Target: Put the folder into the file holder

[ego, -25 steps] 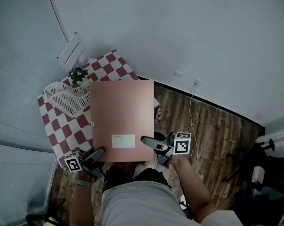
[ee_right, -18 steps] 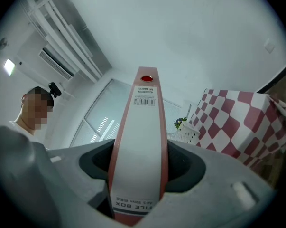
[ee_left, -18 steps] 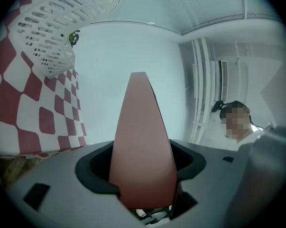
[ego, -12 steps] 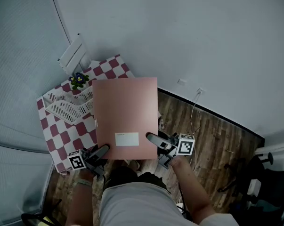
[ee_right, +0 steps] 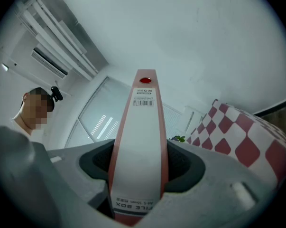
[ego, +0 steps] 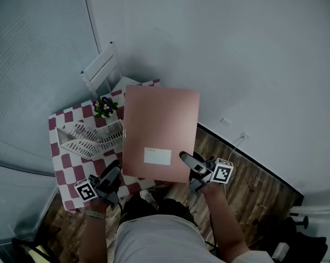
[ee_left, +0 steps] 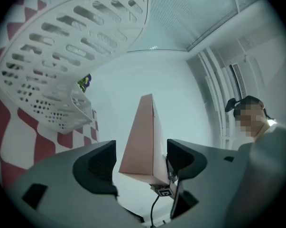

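A pink box folder [ego: 160,131] hangs upright in front of me, over the right edge of the checkered table [ego: 66,160]. My right gripper [ego: 190,162] is shut on its lower right edge; in the right gripper view both pads press the white spine [ee_right: 142,127]. My left gripper [ego: 113,175] is at the lower left corner with its jaws opening. In the left gripper view the folder [ee_left: 143,141] stands between them, with a gap at the left pad [ee_left: 101,164]. The white file holder [ego: 93,137] lies on the table, left of the folder.
A small potted plant [ego: 104,106] with purple flowers stands behind the file holder. A white chair [ego: 102,70] is beyond the table by the wall. Wooden floor [ego: 252,185] lies to the right, with a wall socket and cable [ego: 242,137].
The folder has come a little higher and further forward with both grippers. It no longer covers the file holder, which now shows whole to its left.
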A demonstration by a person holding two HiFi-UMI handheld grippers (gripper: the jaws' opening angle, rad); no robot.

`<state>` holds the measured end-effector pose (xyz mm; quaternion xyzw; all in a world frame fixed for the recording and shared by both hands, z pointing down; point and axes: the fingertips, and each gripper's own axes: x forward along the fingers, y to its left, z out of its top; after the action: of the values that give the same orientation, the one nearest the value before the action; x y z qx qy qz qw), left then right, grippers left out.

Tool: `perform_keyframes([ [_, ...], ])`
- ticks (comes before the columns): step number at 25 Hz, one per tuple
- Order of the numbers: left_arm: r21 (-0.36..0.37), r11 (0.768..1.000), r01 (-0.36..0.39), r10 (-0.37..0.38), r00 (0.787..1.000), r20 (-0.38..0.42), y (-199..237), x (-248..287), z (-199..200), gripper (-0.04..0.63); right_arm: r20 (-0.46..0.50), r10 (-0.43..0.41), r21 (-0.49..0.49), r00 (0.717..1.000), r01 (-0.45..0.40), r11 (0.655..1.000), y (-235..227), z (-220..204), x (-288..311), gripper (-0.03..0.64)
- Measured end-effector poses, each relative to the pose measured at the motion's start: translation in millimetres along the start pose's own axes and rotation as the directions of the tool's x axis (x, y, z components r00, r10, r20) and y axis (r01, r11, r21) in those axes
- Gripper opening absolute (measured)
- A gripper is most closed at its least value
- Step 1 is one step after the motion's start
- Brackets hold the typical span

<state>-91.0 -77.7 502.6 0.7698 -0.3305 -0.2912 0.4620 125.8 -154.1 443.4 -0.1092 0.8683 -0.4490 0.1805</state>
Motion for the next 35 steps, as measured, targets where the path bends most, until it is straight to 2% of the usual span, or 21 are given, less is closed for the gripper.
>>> perform_keyframes([
  [4,0.085,0.992,-0.096,0.091,0.994,0.060,12.1,-2.7,26.1,0.315,-0.033,0.033,-0.036,0.999,-0.034,0.999,-23.9,27.6,36.0,0.282],
  [6,0.103,0.985,-0.135,0.126,0.988,0.094,11.8,-4.5,30.2,0.314,-0.066,0.056,-0.052,0.996,-0.060,0.997,-33.2,36.7,54.7,0.282],
  [11,0.158,0.955,-0.250,0.228,0.962,0.148,5.1,-4.0,28.1,0.314,-0.156,0.136,-0.127,0.978,-0.157,0.979,-43.2,55.9,95.9,0.282],
  [14,0.181,0.923,-0.339,0.306,0.934,0.185,2.5,-2.3,22.5,0.314,-0.199,0.210,-0.137,0.957,-0.239,0.961,-46.2,65.7,123.9,0.282],
  [17,0.169,0.883,-0.437,0.388,0.885,0.258,2.7,-6.3,19.2,0.314,-0.271,0.281,-0.140,0.921,-0.327,0.935,-50.0,67.8,157.7,0.282],
  [22,0.091,0.869,-0.487,0.425,0.828,0.366,2.8,-6.8,14.6,0.314,-0.366,0.357,-0.218,0.859,-0.452,0.865,-50.0,67.0,191.6,0.282],
  [27,0.058,0.835,-0.547,0.470,0.764,0.442,0.1,1.8,-0.9,0.314,-0.455,0.412,-0.289,0.790,-0.568,0.771,-53.4,60.2,206.2,0.282],
  [35,-0.005,0.792,-0.610,0.530,0.683,0.503,-8.1,6.0,-29.1,0.314,-0.523,0.464,-0.358,0.715,-0.678,0.642,-45.1,40.6,216.2,0.282],
])
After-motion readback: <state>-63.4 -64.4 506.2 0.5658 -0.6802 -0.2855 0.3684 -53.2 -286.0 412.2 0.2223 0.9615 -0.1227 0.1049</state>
